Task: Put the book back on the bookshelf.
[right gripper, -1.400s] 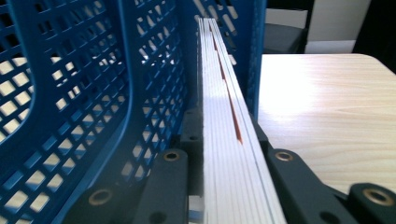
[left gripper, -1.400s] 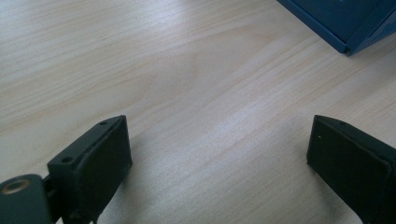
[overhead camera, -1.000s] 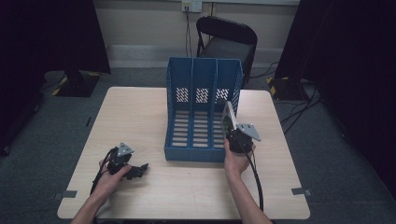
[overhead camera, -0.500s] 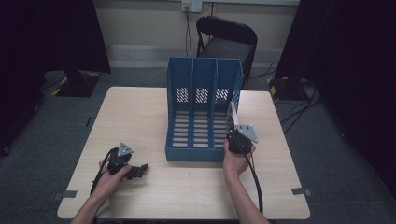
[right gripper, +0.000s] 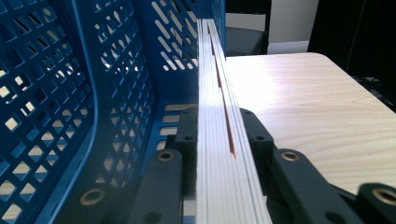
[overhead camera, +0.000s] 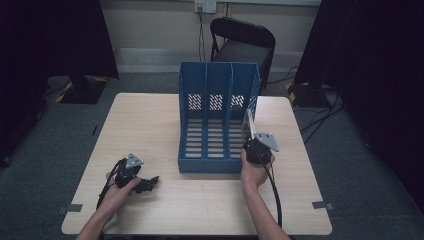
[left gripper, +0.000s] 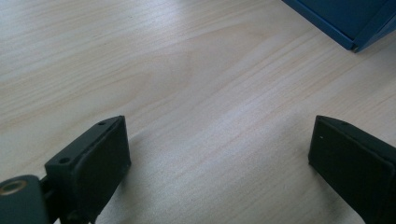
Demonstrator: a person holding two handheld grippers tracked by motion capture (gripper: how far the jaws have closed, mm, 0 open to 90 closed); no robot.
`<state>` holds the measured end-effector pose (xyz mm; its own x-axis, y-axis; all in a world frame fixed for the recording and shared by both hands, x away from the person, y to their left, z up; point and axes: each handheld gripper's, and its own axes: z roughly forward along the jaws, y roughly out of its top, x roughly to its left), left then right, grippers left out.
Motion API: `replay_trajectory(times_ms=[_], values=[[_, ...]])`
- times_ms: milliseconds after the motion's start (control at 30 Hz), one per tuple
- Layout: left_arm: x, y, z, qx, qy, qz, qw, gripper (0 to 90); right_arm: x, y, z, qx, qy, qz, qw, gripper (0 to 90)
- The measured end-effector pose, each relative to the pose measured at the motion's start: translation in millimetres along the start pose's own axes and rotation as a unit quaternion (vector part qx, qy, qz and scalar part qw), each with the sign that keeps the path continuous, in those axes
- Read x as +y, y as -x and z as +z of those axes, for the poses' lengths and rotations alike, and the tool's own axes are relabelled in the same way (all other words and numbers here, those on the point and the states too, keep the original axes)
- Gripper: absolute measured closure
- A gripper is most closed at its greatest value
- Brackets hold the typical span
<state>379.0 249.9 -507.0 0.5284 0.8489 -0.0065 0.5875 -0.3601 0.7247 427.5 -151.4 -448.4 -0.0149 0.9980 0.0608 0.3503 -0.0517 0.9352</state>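
A blue three-slot file holder (overhead camera: 216,120) stands in the middle of the light wooden table (overhead camera: 150,125). My right gripper (overhead camera: 251,141) is shut on a thin white book (overhead camera: 248,123), held upright at the open front of the holder's right slot. In the right gripper view the book (right gripper: 212,116) shows edge-on between the black jaws, with the perforated blue wall (right gripper: 70,93) close on its left. My left gripper (overhead camera: 150,183) rests low on the table at the front left, open, with bare wood between its fingers (left gripper: 93,158).
A black chair (overhead camera: 242,47) stands behind the table's far edge. Cables trail from both grippers toward the front edge. A corner of the blue holder (left gripper: 345,23) appears at the top right of the left gripper view.
My right gripper has shifted slightly with the book at the holder's right slot. The left gripper has stayed put.
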Motion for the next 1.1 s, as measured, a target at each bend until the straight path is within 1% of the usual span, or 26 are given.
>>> replay_trajectory(times_ms=[167,233,267,333,400,433,467,500,600,667,833,933,1000,1033,1100], values=[[0.0,0.0,0.0,0.000,0.000,0.000,1.0000,4.8,0.7,1.3,0.4,0.002,0.000,0.001,1.0000,68.0],[0.0,0.0,0.0,0.000,0.000,0.000,1.0000,4.9,1.3,1.5,-0.1,0.007,0.001,-0.004,1.0000,65.8],[0.0,0.0,0.0,0.000,0.000,0.000,1.0000,4.8,1.7,1.9,0.0,0.012,-0.002,-0.002,0.9999,64.5],[0.0,-0.1,0.0,0.000,0.000,0.001,1.0000,4.8,2.0,2.4,0.2,0.013,-0.002,-0.003,0.9999,59.0],[0.0,-0.1,0.0,0.000,0.000,0.001,1.0000,4.9,1.8,2.4,0.5,0.017,0.000,-0.006,0.9998,58.4],[0.0,-0.1,0.0,0.000,0.000,0.001,1.0000,4.9,1.5,2.5,1.1,0.023,-0.001,-0.010,0.9997,57.7],[0.0,0.0,0.0,0.000,0.000,0.000,1.0000,4.8,1.1,2.2,2.4,0.035,-0.010,-0.003,0.9993,53.9],[0.0,-0.1,0.0,0.000,0.000,0.001,1.0000,4.8,1.0,2.1,2.5,0.038,-0.011,-0.001,0.9992,52.8],[0.0,0.0,0.0,0.000,0.000,0.000,1.0000,4.8,0.4,1.9,2.7,0.039,-0.016,0.001,0.9991,52.0],[0.0,-0.1,0.0,0.000,0.000,0.001,1.0000,4.9,0.4,2.9,2.6,0.043,-0.019,0.009,0.9988,50.6],[0.0,-0.1,0.0,0.000,0.000,0.001,1.0000,4.8,0.9,3.7,1.7,0.046,-0.021,0.004,0.9987,48.0],[-0.1,0.0,-0.3,0.000,-0.001,0.002,1.0000,4.9,0.8,4.8,1.4,0.048,-0.025,0.007,0.9985,46.1],[-0.4,0.2,-0.5,0.000,0.000,0.003,1.0000,4.8,0.9,5.6,1.1,0.056,-0.024,0.008,0.9981,45.1],[-0.5,0.4,-0.5,0.000,0.001,0.002,1.0000,4.8,1.0,5.4,0.6,0.054,-0.024,0.005,0.9982,44.9],[-0.6,0.5,-0.5,0.000,0.001,0.001,1.0000,4.9,1.5,5.6,-0.3,0.060,-0.023,0.007,0.9979,44.7]])
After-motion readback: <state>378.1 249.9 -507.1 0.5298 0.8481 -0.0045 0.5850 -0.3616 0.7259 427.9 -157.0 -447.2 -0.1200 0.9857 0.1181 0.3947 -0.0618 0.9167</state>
